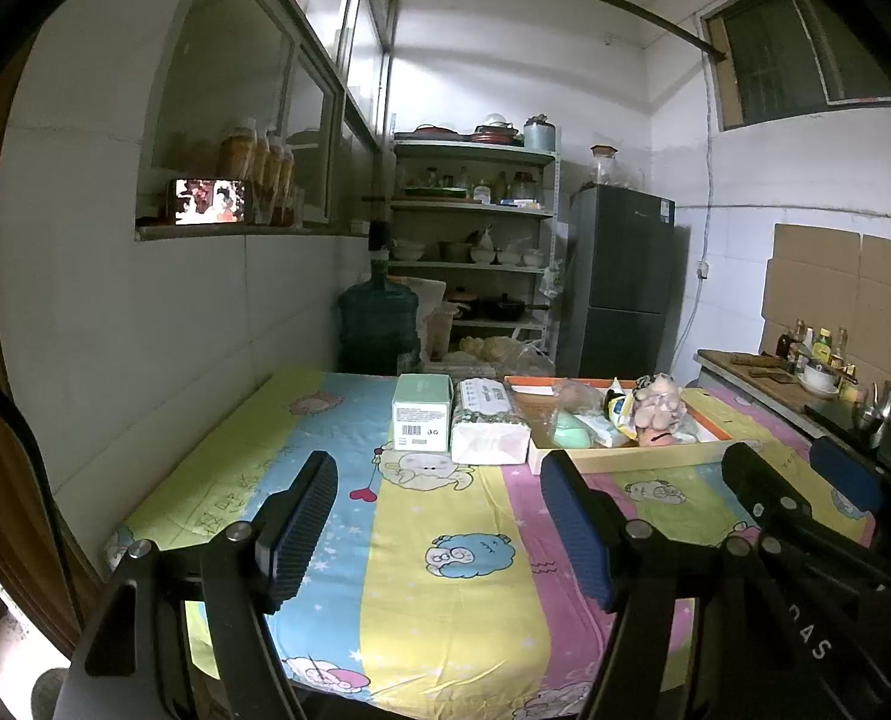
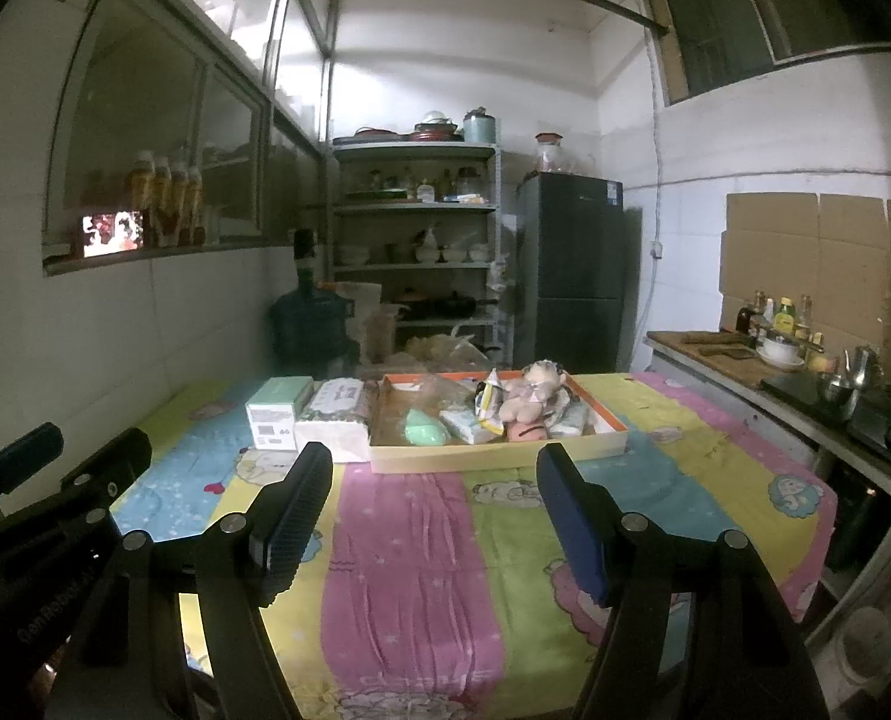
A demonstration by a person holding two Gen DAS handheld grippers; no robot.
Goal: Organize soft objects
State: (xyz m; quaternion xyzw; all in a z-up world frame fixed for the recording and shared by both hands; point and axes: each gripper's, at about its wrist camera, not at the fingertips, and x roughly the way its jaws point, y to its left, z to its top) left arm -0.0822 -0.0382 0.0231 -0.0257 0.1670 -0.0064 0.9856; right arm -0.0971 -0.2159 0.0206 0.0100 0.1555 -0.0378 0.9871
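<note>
- Left wrist view: the left gripper (image 1: pixel 439 510) is held above the near part of the table (image 1: pixel 445 600), its jaws spread apart with nothing between them; only the striped cartoon cloth shows in the gap.
- Toward the far edge of the table lies a shallow cardboard tray (image 1: pixel 643 457) with an orange rim. In it are the soft things: a plush doll (image 1: pixel 655 405) sitting upright at the right side, a mint-green soft piece (image 1: pixel 571 429) at the near left, a pale packet (image 1: pixel 604 427) beside it, and a yellow-and-white pouch (image 1: pixel 620 405) leaning against the doll.
- Just left of the tray lies a tissue pack (image 1: pixel 487 429), touching the tray's side, and left of that stands a mint-green box (image 1: pixel 422 414).
- At the right edge the right gripper (image 1: pixel 799 483) shows, its fingers parted and empty, level with the tray's near right corner.
- Right wrist view: the right gripper (image 2: pixel 433 510) hangs over the near table (image 2: pixel 415 570), released, empty, with the tray (image 2: pixel 493 457) straight ahead and well apart from the fingertips.
- The doll (image 2: pixel 532 399) sits in the tray's right half, the green soft piece (image 2: pixel 424 433) at the near left, the packet (image 2: pixel 466 426) between them, the pouch (image 2: pixel 488 399) propped by the doll.
- The tissue pack (image 2: pixel 337 420) and green box (image 2: pixel 277 414) stand left of the tray.
- The left gripper (image 2: pixel 79 456) appears at the far left, parted.
</note>
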